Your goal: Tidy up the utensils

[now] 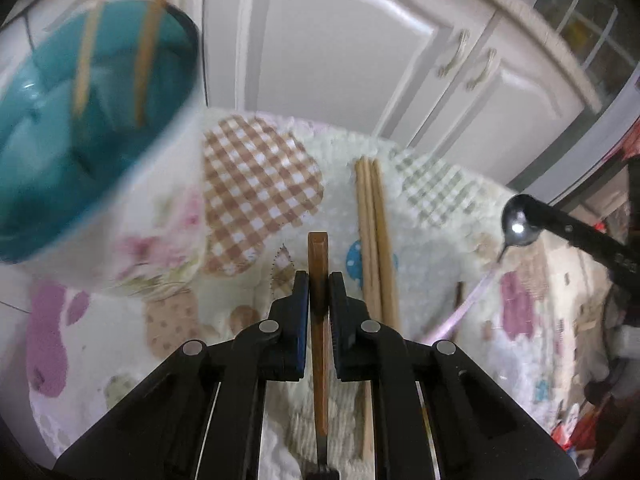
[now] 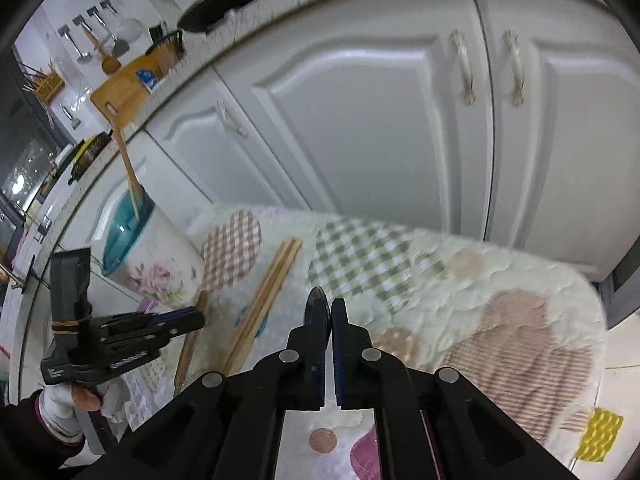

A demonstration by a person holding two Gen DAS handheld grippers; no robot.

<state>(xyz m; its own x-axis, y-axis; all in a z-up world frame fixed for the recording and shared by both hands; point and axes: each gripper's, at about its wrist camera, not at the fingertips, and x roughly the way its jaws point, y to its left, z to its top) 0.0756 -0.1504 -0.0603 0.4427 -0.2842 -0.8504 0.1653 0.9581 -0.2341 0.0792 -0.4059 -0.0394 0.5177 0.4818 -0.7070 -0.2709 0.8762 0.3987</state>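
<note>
My left gripper is shut on a brown wooden-handled utensil and holds it above the quilted mat. It also shows in the right wrist view, gripping that handle. My right gripper is shut on a metal spoon with a pink handle; the spoon bowl shows at the right of the left wrist view. A bundle of wooden chopsticks lies on the mat. A floral holder with a teal inside stands at the left with chopsticks in it.
The patchwork quilted mat lies on the floor in front of white cabinet doors. A kitchen counter with a cutting board and hanging tools is at the upper left.
</note>
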